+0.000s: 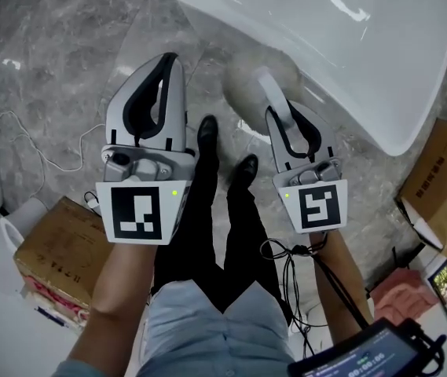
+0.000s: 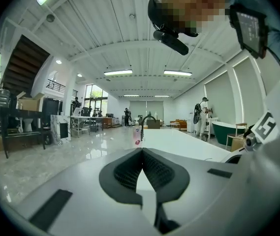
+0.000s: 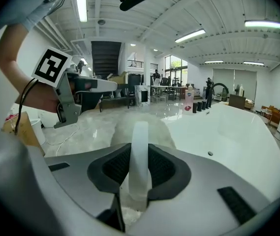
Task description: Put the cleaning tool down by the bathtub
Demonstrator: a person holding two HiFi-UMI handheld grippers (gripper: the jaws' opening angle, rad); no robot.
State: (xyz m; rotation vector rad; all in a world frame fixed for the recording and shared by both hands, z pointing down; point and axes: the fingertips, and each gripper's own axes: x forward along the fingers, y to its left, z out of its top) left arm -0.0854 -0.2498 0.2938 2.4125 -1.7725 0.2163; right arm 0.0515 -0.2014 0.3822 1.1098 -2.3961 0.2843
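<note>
This is a large bathroom-fittings showroom: a white bathtub (image 1: 349,45) stands on a polished marble floor (image 1: 42,69), and a green tub (image 2: 227,130) sits farther off. The high ribbed ceiling (image 2: 144,43) with strip lights (image 2: 117,73), the staircase (image 3: 105,50) and the cardboard boxes (image 1: 58,242) mark an open commercial hall.

Ahead and to my right: bathtub (image 1: 349,45), standing on the floor (image 1: 58,45). The cleaning tool (image 1: 248,85) sits between the tub and my left gripper (image 1: 166,60). Its head is just beside the tub's near wall, and its handle runs back between the jaws of my right gripper (image 1: 280,115). Left gripper is left of the tool, apart from it. My shoes (image 1: 207,136) are on the floor between the two grippers. Cardboard box (image 1: 54,246) on the floor to my left, with a cable (image 1: 27,144) lying beyond it. Second box (image 1: 439,179) to my right, near the tub's end. Bottles (image 3: 199,105) stand on the tub's rim at the far end.
</note>
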